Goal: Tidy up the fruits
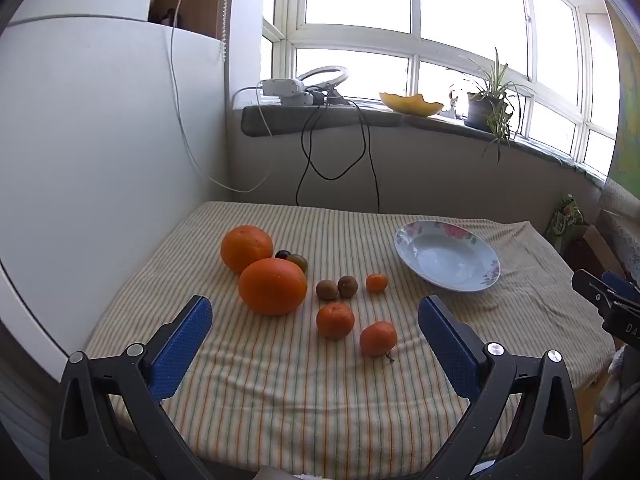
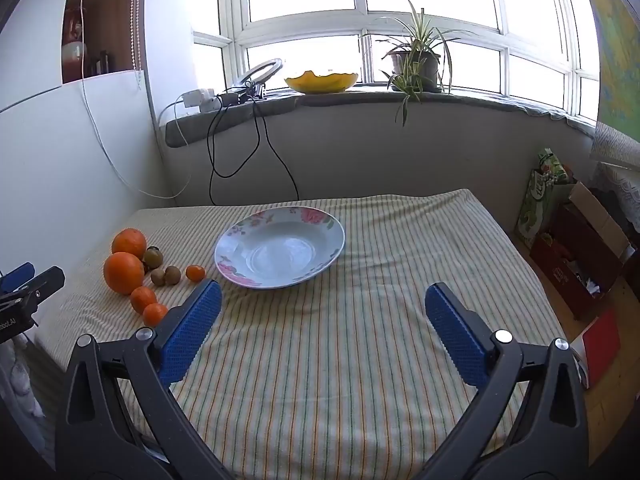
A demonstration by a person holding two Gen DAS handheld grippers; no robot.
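My left gripper is spread wide and holds nothing. The fruit lies straight ahead of it, toward the left side of the striped cloth. My right gripper is also spread and empty, with the flowered plate ahead of it near the middle of the cloth and nothing in it.

The nearest pieces to my left fingers are two small mandarins: the near mandarin sits closest to the front edge, just inside my right-hand finger, and the second mandarin lies just beside it, to its left. Beyond them sit two small brown fruits touching each other and a third, tiny mandarin, which is the one closest to the plate. The two big oranges touch, one behind the other, farther left, with two small dark fruits tucked behind them.

So the left hand is plainly nearer the fruit. All of it is roundish, so no long axis to line up with. I judge the move is forward and down onto the near mandarin, then rightward to the plate.
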